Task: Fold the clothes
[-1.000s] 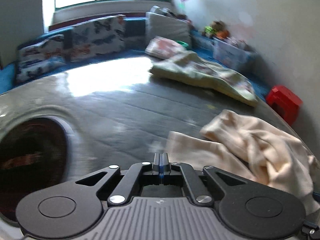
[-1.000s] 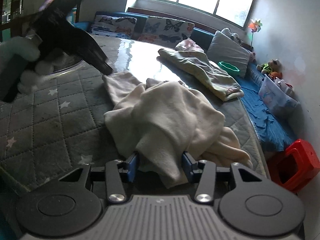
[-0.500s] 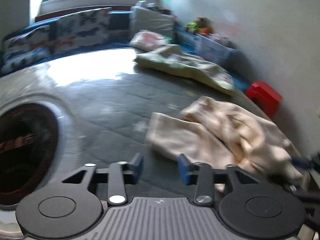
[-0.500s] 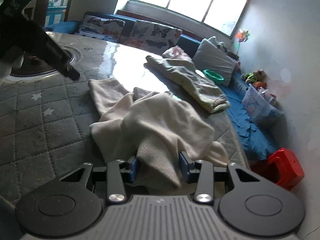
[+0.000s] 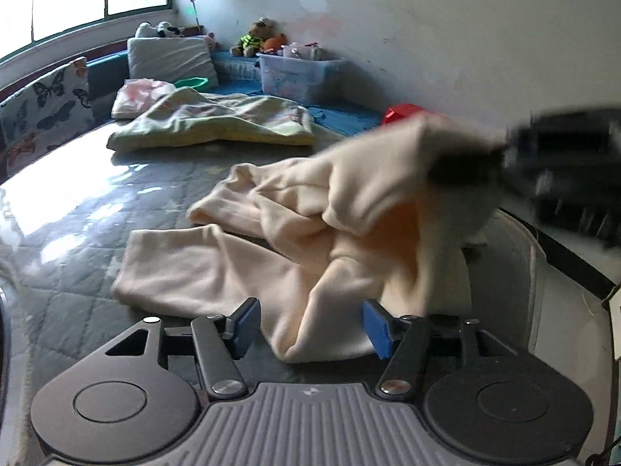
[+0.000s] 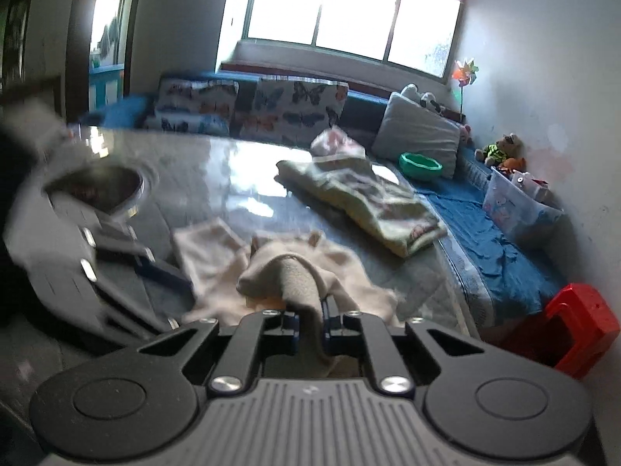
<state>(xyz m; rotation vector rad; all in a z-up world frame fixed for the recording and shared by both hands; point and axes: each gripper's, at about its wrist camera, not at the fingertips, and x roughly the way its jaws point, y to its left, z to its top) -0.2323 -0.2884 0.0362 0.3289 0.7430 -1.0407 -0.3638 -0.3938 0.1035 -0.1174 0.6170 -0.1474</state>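
A cream garment (image 5: 240, 268) lies crumpled on the grey quilted table (image 5: 70, 233). My left gripper (image 5: 310, 326) hangs low over its near edge. Its jaws are opening, and a loose fold lies between the blue pads (image 5: 248, 320) without being pressed. My right gripper (image 6: 310, 330) is closing its jaws on a bunched fold of the garment (image 6: 295, 275) and holds it above the table. In the left wrist view the right gripper (image 5: 543, 163) is a dark blur at the right, with cloth draped from it. The left gripper (image 6: 97, 264) shows blurred at the left of the right wrist view.
A pale green blanket (image 6: 365, 202) lies further back on the table. A round metal-rimmed opening (image 6: 104, 186) sits at the table's left. Beyond the right edge are a blue bench (image 6: 496, 240), a clear storage box (image 5: 299, 73) and a red stool (image 6: 574, 326).
My left gripper went from shut to open and swung right onto the garment's near edge. My right gripper closed on the fold between its pads and rose with it.
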